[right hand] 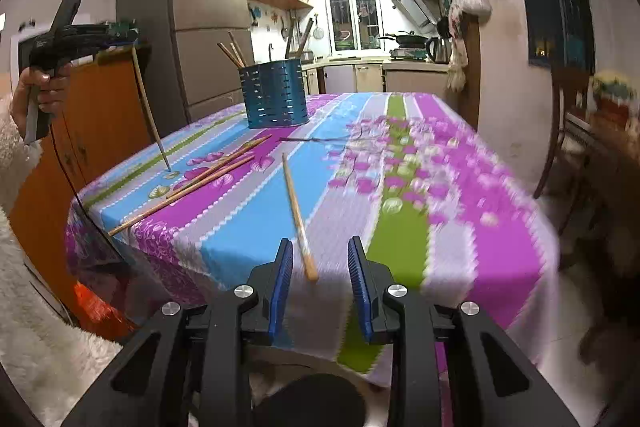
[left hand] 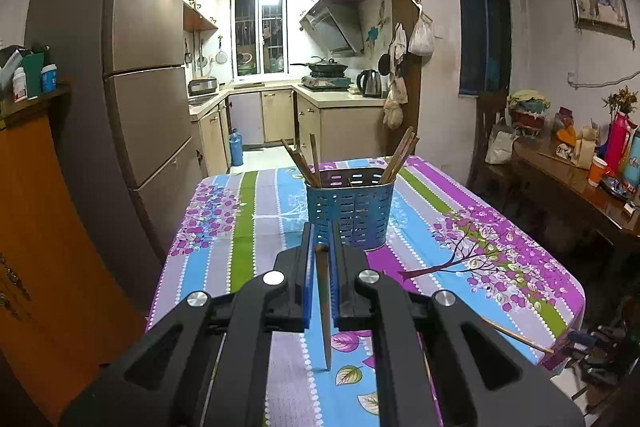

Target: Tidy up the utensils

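My left gripper is shut on a wooden chopstick that hangs down with its tip on the tablecloth; the right wrist view shows the same chopstick under the left gripper. A blue perforated utensil holder with several chopsticks in it stands just beyond it, and also shows in the right wrist view. My right gripper is open and empty at the table's near edge, with a loose chopstick lying between its fingers' line. Two more chopsticks lie to the left.
The table has a striped floral cloth. A fridge and an orange cabinet stand to the left. A side table with bottles and cups is on the right. One chopstick lies near the table's right edge.
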